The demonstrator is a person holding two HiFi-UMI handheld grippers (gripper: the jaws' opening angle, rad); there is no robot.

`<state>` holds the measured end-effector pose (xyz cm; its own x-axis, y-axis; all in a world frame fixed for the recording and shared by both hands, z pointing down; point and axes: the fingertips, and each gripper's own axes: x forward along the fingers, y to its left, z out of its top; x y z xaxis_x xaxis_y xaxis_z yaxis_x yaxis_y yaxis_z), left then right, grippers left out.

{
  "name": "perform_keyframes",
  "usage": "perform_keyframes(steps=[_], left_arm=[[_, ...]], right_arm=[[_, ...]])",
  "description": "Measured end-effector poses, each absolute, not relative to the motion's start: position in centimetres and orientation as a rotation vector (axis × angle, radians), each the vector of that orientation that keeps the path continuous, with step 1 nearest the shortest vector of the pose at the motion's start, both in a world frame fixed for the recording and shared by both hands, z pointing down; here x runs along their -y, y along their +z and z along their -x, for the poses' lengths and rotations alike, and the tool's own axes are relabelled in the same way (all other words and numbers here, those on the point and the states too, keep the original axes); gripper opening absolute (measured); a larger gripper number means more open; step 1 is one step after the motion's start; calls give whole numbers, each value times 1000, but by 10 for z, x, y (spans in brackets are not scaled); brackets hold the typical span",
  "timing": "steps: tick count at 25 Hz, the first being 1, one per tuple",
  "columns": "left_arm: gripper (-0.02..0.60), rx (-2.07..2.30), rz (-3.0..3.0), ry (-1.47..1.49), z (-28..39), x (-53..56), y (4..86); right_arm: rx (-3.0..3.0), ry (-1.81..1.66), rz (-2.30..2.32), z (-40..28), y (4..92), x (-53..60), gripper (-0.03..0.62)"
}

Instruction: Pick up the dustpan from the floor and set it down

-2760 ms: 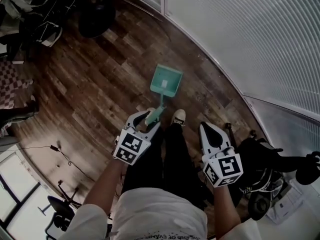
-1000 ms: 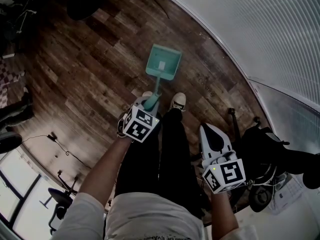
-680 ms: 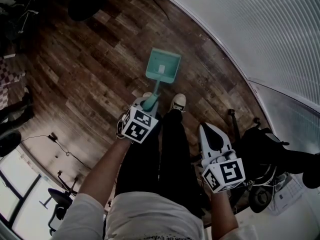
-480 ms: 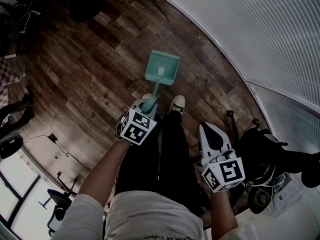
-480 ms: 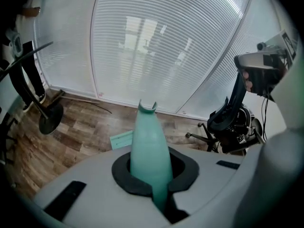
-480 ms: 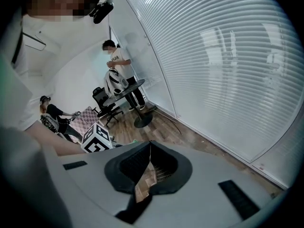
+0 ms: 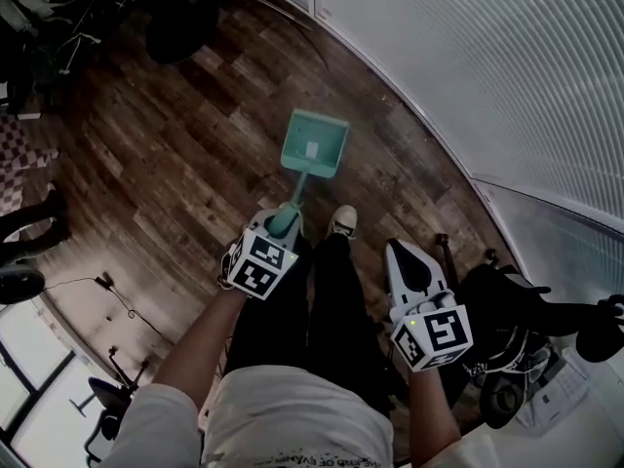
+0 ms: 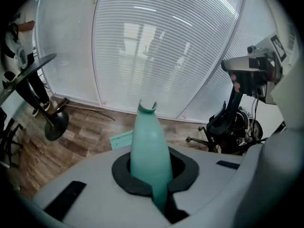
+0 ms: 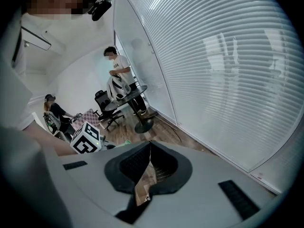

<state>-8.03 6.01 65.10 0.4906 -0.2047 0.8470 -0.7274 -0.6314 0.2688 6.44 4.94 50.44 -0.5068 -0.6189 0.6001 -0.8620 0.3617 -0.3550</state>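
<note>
We find the left gripper [image 7: 281, 224] pointing steeply down, jaws clamped on the dustpan handle [image 8: 149, 158]; the right gripper [image 7: 400, 253] hangs alongside, jaws pressed together.

We hold the dustpan [image 7: 314, 145] by its handle, which sits between the jaws of our left gripper [image 7: 281, 224]. The pan end lies ahead of that gripper, toward the blinds wall [image 7: 487, 76]. Our shoe [image 7: 342, 220] is just right of the handle. Our right gripper [image 7: 405, 256] hangs right of our legs, well apart from the dustpan. A chair [image 7: 507, 305] stands right of that gripper, by the wall. A round table base [image 7: 180, 27] is far ahead on the left. A cable [image 7: 105, 283] lies on the floor [image 7: 166, 164] at left.
</note>
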Motion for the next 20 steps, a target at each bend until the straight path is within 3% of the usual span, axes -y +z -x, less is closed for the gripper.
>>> perform_keyframes(steps=[20], left_arm=[[24, 774, -2196, 1072, 82, -60, 486]], right_arm=[[2283, 777, -1263, -93, 417, -28, 26]])
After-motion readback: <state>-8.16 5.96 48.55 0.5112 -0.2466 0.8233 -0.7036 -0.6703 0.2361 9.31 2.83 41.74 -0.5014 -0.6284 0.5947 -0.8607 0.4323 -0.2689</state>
